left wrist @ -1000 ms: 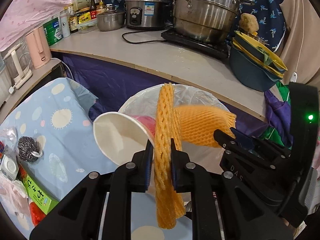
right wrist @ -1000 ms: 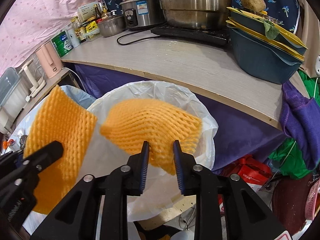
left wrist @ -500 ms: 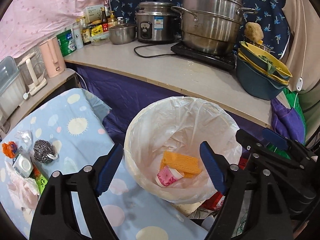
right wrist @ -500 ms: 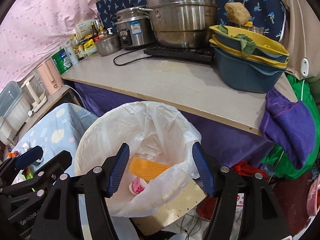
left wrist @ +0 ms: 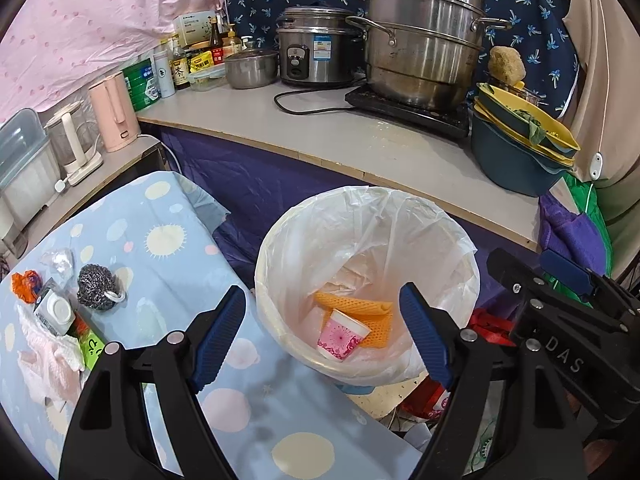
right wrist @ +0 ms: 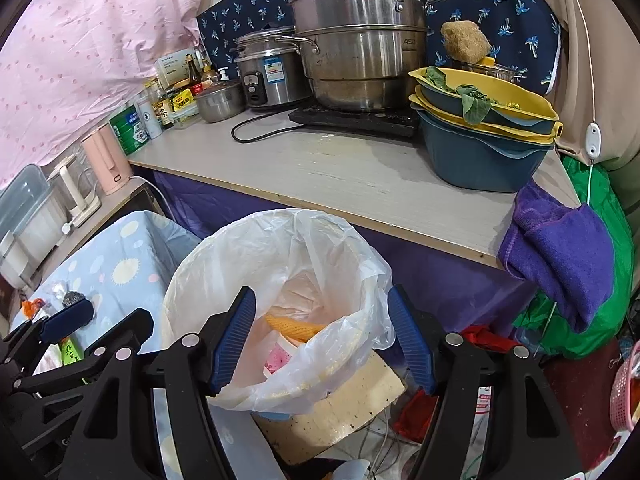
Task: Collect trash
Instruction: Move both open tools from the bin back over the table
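The left gripper (left wrist: 322, 334) and right gripper (right wrist: 322, 336) hang above the lined bin (left wrist: 280, 240), jaws spread wide and empty; the right jaws have just been opening. The orange foam net (left wrist: 360, 312) and pink paper cup (left wrist: 342, 340) lie at the bin bottom. The bin rim stands between the blue-clothed table (left wrist: 160, 220) edge and the counter (left wrist: 340, 140) front.

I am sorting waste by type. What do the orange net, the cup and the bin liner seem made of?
Orange net: soft foam mesh, by its puffy open weave.
Cup: probably paper, matte, with a pink print.
Bin liner: thin plastic film, translucent and crinkled.
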{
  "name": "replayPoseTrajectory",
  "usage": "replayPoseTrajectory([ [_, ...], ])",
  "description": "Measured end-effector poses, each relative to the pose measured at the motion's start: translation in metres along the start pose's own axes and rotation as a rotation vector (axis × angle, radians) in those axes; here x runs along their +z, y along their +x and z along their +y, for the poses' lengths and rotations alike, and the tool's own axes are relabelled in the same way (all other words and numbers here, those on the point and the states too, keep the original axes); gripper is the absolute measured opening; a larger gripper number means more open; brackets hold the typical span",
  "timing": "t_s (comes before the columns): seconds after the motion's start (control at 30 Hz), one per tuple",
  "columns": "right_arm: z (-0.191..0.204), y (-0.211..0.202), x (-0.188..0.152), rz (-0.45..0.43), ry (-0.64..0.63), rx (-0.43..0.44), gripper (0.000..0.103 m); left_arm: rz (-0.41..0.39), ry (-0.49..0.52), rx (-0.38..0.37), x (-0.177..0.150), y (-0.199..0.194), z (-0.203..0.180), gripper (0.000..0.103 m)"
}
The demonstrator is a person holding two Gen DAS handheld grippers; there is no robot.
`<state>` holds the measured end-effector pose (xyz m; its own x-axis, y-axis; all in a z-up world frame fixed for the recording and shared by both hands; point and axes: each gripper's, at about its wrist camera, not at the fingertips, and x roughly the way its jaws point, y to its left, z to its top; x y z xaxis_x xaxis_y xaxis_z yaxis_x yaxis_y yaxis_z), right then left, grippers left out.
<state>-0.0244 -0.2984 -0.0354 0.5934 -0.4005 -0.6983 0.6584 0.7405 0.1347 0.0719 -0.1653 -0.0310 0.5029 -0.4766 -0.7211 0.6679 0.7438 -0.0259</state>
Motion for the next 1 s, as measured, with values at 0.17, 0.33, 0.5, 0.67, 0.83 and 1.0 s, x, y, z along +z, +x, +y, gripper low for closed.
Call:
replayPoseTrajectory([
  [0.17, 0.001, -0.002, -0.006, 0.006, -0.006, 0.001, 0.066, -0.003, -0.009, 0.013, -0.006, -0.006, 0.009, 0.075],
  [0.33, -0.001, -0.002, -0.016, 0.02, -0.012, -0.014, 0.066, 0.009, -0.048, 0.053, -0.019, -0.012, 0.033, 0.075],
  [0.5, -0.002, 0.002, -0.024, 0.043, -0.014, -0.013, 0.066, 0.025, -0.109, 0.085, -0.035, -0.017, 0.061, 0.075],
  [0.67, 0.002, 0.006, -0.032, 0.064, -0.013, -0.003, 0.066, 0.03, -0.146, 0.139, -0.052, -0.025, 0.088, 0.079],
  [0.83, 0.013, 0.008, -0.041, 0.087, -0.034, 0.018, 0.066, 0.038, -0.179, 0.192, -0.072, -0.035, 0.115, 0.083],
  [1.0, 0.029, 0.012, -0.052, 0.118, -0.059, 0.047, 0.066, 0.051, -0.222, 0.232, -0.09, -0.043, 0.14, 0.086],
])
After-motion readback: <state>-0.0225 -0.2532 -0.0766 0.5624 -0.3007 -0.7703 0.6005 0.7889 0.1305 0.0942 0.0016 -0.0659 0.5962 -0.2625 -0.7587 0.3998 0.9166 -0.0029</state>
